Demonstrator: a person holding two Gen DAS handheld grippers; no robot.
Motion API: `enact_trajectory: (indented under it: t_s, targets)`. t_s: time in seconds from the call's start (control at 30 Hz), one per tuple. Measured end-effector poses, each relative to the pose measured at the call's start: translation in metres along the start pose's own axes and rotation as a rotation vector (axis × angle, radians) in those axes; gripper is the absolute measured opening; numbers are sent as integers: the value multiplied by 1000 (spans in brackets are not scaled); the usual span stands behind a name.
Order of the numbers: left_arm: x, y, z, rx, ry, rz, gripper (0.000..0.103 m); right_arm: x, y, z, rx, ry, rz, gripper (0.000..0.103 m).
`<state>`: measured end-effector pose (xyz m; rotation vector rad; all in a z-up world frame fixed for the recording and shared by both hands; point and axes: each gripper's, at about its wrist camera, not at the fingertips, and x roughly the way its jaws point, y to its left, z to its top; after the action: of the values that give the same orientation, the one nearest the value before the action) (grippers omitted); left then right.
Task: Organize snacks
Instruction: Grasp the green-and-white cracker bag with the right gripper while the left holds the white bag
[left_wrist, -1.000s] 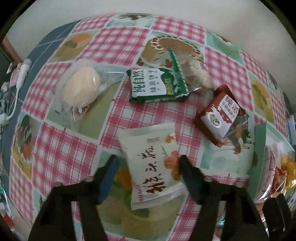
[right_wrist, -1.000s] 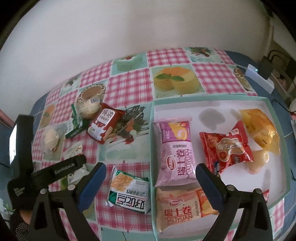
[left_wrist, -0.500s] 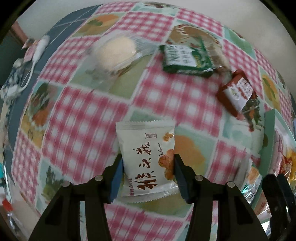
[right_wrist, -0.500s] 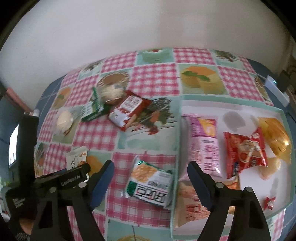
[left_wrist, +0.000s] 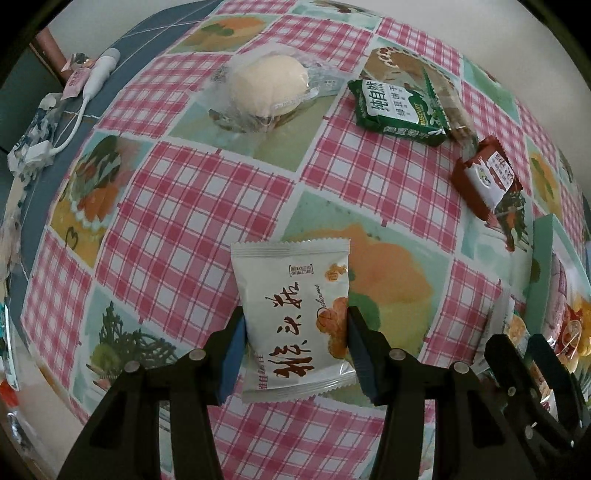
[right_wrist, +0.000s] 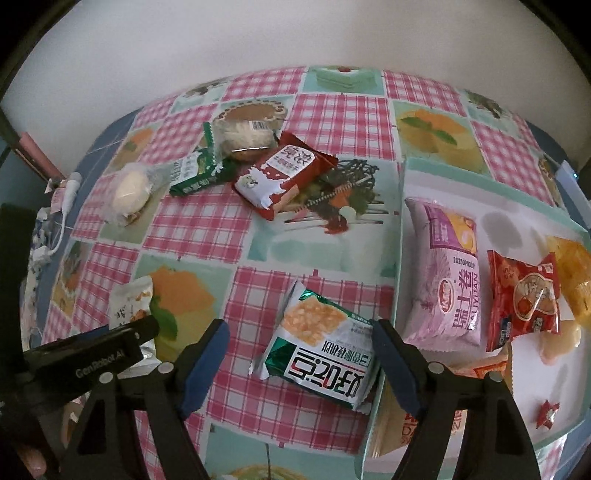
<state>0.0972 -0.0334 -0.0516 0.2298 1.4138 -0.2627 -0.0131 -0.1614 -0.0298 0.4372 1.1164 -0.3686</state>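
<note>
The left claw (left_wrist: 295, 345) is pointing down at the desk (left_wrist: 177, 206) and clamping its two blue pads on the sides of one white snack packet (left_wrist: 293, 314), which is sitting between them above the cloth. The right claw (right_wrist: 301, 360) is standing with its jaws apart around one green-and-white cracker packet (right_wrist: 321, 343); the left pad is well clear of it and the right pad is just beside its edge, so nothing is being gripped there. That cracker packet is lying flat on the cloth just beside the wall of one mint-green tray (right_wrist: 400, 236). Inside the tray are lying one pink roll-cake packet (right_wrist: 448, 280), one red snack packet (right_wrist: 522, 299), one yellow packet (right_wrist: 570, 273) and one small red candy (right_wrist: 548, 413), with an orange packet partly hidden behind the right claw. Farther out on the desk are lying four loose snacks: one brown-red packet (right_wrist: 286, 175), one green biscuit packet (left_wrist: 397, 107), one round cake in clear wrap (right_wrist: 245, 134) and one pale bun in clear wrap (left_wrist: 269, 86). A pink-checked cloth with food pictures (right_wrist: 195, 221) is covering the desk, a white cable (left_wrist: 92, 81) is lying at its far left edge, and a plain pale wall (right_wrist: 295, 33) is standing behind.
</note>
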Motion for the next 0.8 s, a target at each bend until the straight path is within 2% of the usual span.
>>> enact_trajectory:
  t_s: [0.07, 0.2, 0.37, 0.43, 0.8]
  targets:
    - [3, 13, 4, 1, 0, 0, 54, 1, -1, 0, 3, 4, 1, 82]
    - [5, 11, 6, 2, 1, 0, 54, -1, -2, -2, 26, 12, 37, 83]
    - [2, 11, 5, -5, 0, 0, 54, -1, 1, -1, 78, 43, 187, 82]
    - [2, 14, 5, -15, 1, 2, 54, 0, 4, -3, 82, 53, 206, 82]
    - [1, 25, 7, -32, 1, 11, 54, 14, 30, -12, -82, 72, 23, 82]
